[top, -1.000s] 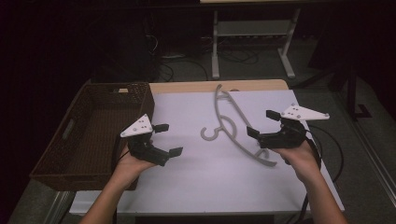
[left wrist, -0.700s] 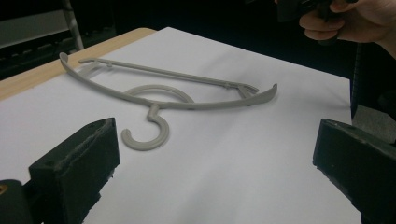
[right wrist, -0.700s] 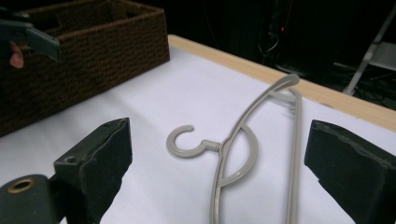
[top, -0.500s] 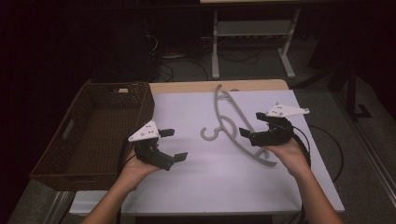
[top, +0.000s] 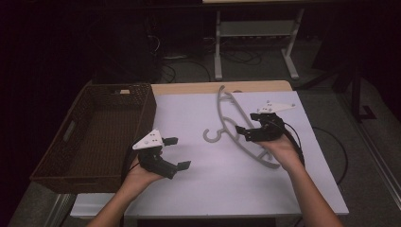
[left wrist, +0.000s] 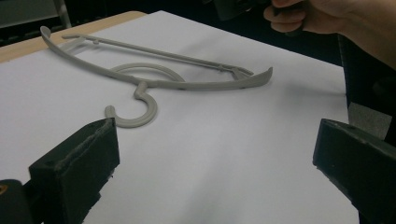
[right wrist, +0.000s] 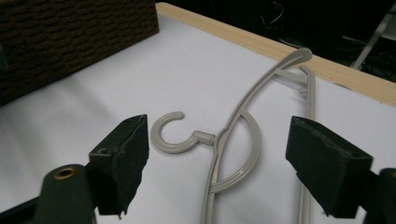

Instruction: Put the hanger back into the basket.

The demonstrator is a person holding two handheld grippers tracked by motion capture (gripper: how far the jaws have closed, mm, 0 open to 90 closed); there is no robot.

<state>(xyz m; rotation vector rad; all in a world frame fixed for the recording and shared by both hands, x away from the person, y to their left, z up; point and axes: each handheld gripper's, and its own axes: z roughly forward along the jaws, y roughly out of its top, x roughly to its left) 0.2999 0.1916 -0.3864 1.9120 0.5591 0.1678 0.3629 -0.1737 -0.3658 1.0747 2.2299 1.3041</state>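
Note:
A grey plastic hanger [top: 231, 109] lies flat on the white table top [top: 213, 189], its hook [top: 212, 137] pointing left. My right gripper [top: 246, 124] hovers low over the hanger's middle. In the right gripper view the jaws of the right gripper [right wrist: 222, 135] straddle the hook [right wrist: 169, 140] and neck without touching; they have just been closing and are still open. My left gripper [top: 178, 152] is held low over the table to the left of the hanger. Its jaws are wide open and empty, and it [left wrist: 219, 140] looks at the hanger [left wrist: 187, 85] from a short way off.
A dark woven basket [top: 94, 132] stands at the left edge of the table, its wall [right wrist: 70, 37] close behind the hook. A bare wooden strip [top: 189, 88] runs along the far edge. A metal stand [top: 255, 33] and cables lie on the floor beyond.
My right gripper has moved left and down over the hanger's middle, and its jaws stand narrower. My left gripper has sunk a little toward the table.

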